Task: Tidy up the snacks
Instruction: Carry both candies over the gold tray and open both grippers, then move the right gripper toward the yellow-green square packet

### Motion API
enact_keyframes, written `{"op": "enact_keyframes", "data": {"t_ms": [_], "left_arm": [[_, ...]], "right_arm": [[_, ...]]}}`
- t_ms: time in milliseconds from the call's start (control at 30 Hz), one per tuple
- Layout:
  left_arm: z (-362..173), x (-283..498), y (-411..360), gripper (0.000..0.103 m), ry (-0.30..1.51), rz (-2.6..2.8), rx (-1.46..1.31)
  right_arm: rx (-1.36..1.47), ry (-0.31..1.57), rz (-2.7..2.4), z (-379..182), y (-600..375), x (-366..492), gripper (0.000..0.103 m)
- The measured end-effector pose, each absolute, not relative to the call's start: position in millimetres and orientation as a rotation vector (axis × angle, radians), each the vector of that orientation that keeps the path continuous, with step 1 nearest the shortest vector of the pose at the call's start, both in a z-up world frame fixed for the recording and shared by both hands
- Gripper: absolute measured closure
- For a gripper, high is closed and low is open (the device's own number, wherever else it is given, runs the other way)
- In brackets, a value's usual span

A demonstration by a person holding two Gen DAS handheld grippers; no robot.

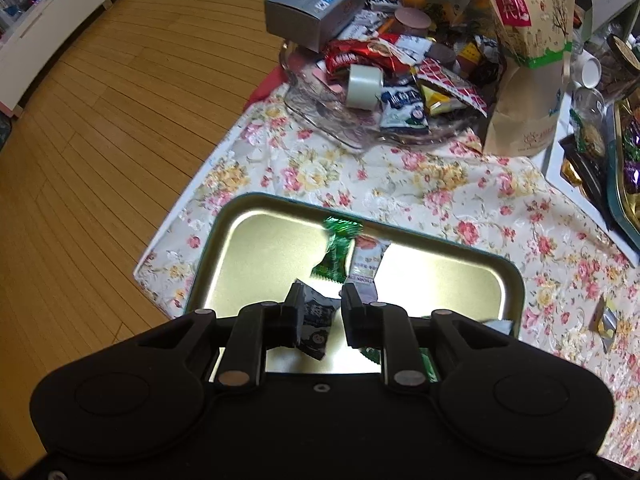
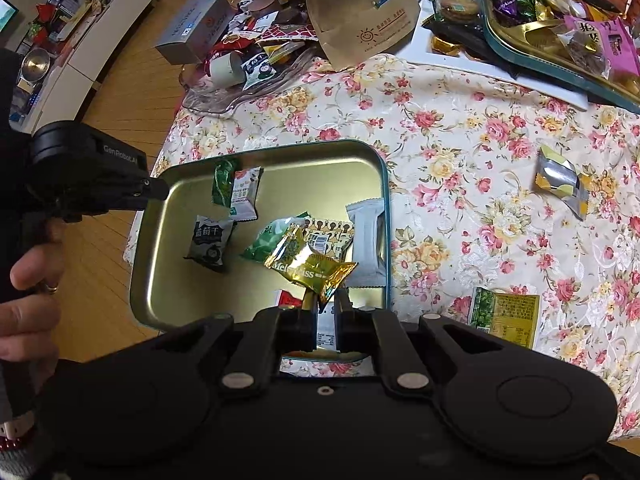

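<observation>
A teal-rimmed gold tin [image 2: 160,280] lies on the floral cloth and holds several snack packets. In the right wrist view my right gripper [image 2: 326,298] is shut on a gold Melty Kiss wrapper [image 2: 308,266], held over the tin's near right part. A dark packet [image 2: 209,242], a green candy [image 2: 222,185] and a white bar [image 2: 366,246] lie in the tin. In the left wrist view my left gripper [image 1: 320,300] hovers over the tin [image 1: 224,240] with its jaws apart. The dark packet [image 1: 318,318] shows between the fingers, lying in the tin. The green candy [image 1: 336,252] lies ahead.
A glass dish [image 1: 320,100] piled with snacks, a grey box [image 1: 316,4] and a kraft bag [image 1: 528,80] stand at the table's far end. A silver-yellow packet [image 2: 560,182] and a green packet [image 2: 504,316] lie loose on the cloth. A second tin [image 2: 560,60] stands far right. Wooden floor lies left.
</observation>
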State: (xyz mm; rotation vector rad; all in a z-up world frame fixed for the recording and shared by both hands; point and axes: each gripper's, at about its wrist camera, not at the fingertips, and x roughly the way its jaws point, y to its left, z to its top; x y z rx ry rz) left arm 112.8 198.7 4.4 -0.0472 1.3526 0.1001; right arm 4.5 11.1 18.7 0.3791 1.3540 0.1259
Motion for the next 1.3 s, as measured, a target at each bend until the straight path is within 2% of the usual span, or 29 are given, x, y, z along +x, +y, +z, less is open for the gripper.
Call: {"op": "enact_keyframes", "data": {"t_ms": [167, 600, 767, 833, 1067, 1300], "left_arm": [[-5, 113, 193, 0.074, 1.422, 0.029, -0.088], [-8, 111, 185, 0.074, 1.429, 0.014, -0.062], [-9, 111, 185, 0.074, 1.435, 0.011, -0.066], [-9, 111, 184, 0.074, 1.437, 0.009, -0.065], [-13, 110, 179, 0.074, 1.457, -0.013, -0.060], [-15, 108, 169, 0.074, 1.477, -0.050, -0.053]], "right_arm": [[0.371, 1.361, 0.139, 17, 16, 4, 0.093], [0.321, 1.336, 0.240, 25, 38, -3, 0.092], [0.338, 1.334, 0.243, 28, 38, -4, 0.080], [0.357, 1.336, 0.246, 28, 36, -3, 0.066], [0.393, 1.382, 0.176, 21, 25, 3, 0.065], [0.414, 1.511, 0.034, -4, 9, 9, 0.063]]}}
